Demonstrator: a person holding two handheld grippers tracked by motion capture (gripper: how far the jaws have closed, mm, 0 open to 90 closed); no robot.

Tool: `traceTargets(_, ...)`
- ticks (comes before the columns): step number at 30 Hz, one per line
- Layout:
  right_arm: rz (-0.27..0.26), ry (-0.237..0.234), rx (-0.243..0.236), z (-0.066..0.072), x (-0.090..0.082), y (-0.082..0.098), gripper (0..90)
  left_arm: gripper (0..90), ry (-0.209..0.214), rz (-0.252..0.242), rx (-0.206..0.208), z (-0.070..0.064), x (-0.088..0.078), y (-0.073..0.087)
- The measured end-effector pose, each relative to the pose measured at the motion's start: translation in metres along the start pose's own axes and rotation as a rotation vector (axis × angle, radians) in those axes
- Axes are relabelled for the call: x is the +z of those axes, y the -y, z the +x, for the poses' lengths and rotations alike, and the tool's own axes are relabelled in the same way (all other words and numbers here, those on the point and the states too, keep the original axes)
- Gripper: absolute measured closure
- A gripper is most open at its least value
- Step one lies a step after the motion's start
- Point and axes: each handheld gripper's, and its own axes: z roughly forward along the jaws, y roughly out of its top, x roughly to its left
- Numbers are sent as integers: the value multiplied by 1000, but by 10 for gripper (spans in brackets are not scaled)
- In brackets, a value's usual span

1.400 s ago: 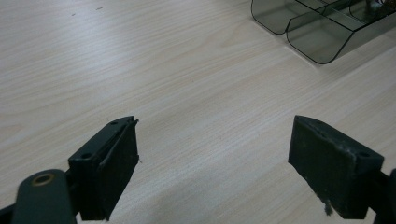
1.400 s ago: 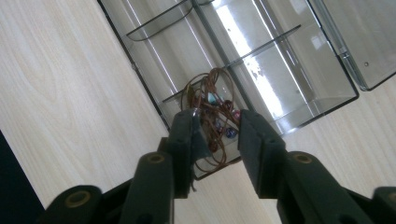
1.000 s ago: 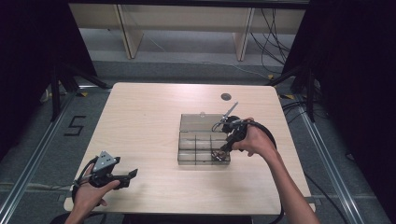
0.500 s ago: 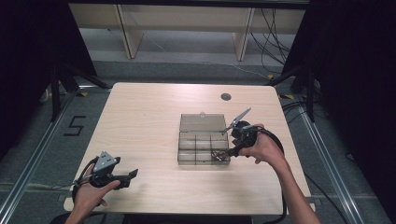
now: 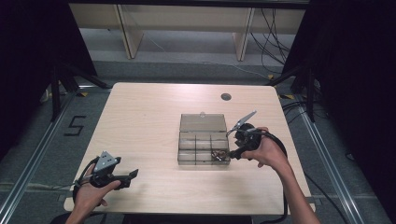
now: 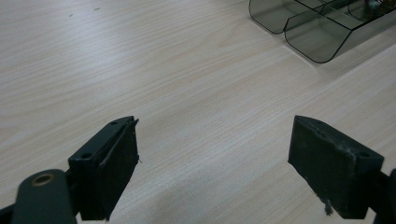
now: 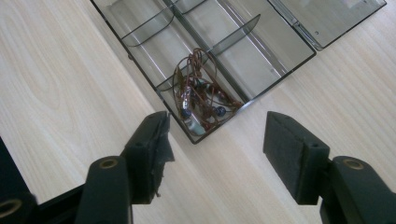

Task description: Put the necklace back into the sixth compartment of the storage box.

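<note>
A smoky clear compartment box [image 5: 180, 148] lies open on the table right of centre, its lid [image 5: 203, 122] folded flat behind it. A brown beaded cord [image 5: 217, 155] lies bunched in its near right compartment. In the right gripper view the cord [image 7: 201, 93] rests in the corner cell of the box [image 7: 261, 60], just beyond the jaws. My right gripper [image 5: 232, 153] [image 7: 217, 131] hovers at the box's right corner; its jaws have just been opening, with nothing between them. My left gripper [image 5: 130, 174] [image 6: 215, 135] sits open at the near left, over bare wood, with the box [image 6: 317, 42] far off.
A dark round grommet [image 5: 226, 97] sits near the table's far edge. The wooden tabletop [image 5: 140, 121] is wide and bare left of the box. Beyond the table are shelving legs and floor cables [image 5: 275, 51]. A "5" mark [image 5: 74, 125] is on the floor at left.
The right gripper has drawn back to the right, off the box, and its jaws have spread wider. The beaded cord stays in the compartment. The left hand has kept still.
</note>
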Motion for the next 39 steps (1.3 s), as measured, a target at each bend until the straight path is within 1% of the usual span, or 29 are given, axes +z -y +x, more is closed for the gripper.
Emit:
traceTargets(1,-7,-2,-2,0,0,1,398,153,0,0,0,0,0,0)
traceTargets(2,-4,-11,17,2,0,2,392,153,0,1,0,0,0,0)
traceTargets(3,-3,2,28,2,-1,3,384,153,-1,2,-1,0,0,0)
traceTargets(4,-16,0,8,1,0,4,376,153,-1,2,2,0,0,0)
traceTargets(6,-21,-4,10,1,0,5,369,153,0,-1,-4,0,0,0)
traceTargets(7,-23,7,11,2,-1,6,363,153,0,2,2,0,0,0)
traceTargets(8,-18,3,35,3,-2,7,355,153,0,2,3,0,0,0)
traceTargets(9,-33,10,27,3,-2,8,341,153,0,3,0,0,1,0)
traceTargets(10,-37,3,21,2,-2,9,338,153,0,3,1,0,1,0)
traceTargets(11,-28,6,60,4,-3,10,334,153,-1,5,2,0,1,0)
traceTargets(13,-31,5,54,4,-3,11,330,153,0,5,2,0,1,0)
traceTargets(14,-32,20,65,4,-4,12,324,153,0,5,2,0,1,0)
traceTargets(16,-51,12,47,4,-3,14,316,153,0,3,1,0,1,0)
traceTargets(17,-49,1,67,6,-3,16,309,152,0,4,1,0,1,0)
traceTargets(18,-46,10,80,7,-4,17,305,153,-1,4,1,0,1,0)
traceTargets(21,-59,15,49,7,-3,20,295,153,4,5,3,0,1,0)
traceTargets(22,-61,15,63,8,-3,21,292,153,3,5,3,0,1,0)
traceTargets(23,-54,5,60,8,-2,22,289,153,5,3,4,0,1,0)
traceTargets(25,-43,27,98,10,-2,24,285,153,4,5,4,0,1,0)
traceTargets(26,-43,27,98,10,-2,24,285,153,4,5,4,0,1,0)
traceTargets(27,-61,8,65,9,-1,26,284,153,2,18,16,1,0,0)
traceTargets(29,-62,21,90,10,0,30,281,153,3,18,16,1,0,0)
traceTargets(31,-63,22,88,11,-2,33,279,153,2,21,16,1,0,0)
traceTargets(32,-62,40,109,12,-1,34,278,153,1,18,15,1,0,0)
traceTargets(33,-69,31,108,12,-2,35,276,153,2,7,4,0,1,0)
traceTargets(35,-95,22,78,11,-2,38,267,153,3,8,5,0,1,0)
traceTargets(36,-78,30,120,14,-3,39,265,153,2,19,16,1,0,0)
traceTargets(38,-82,40,120,14,-2,40,264,153,1,19,16,1,0,0)
traceTargets(39,-87,36,123,15,-2,42,260,153,3,5,1,0,1,0)
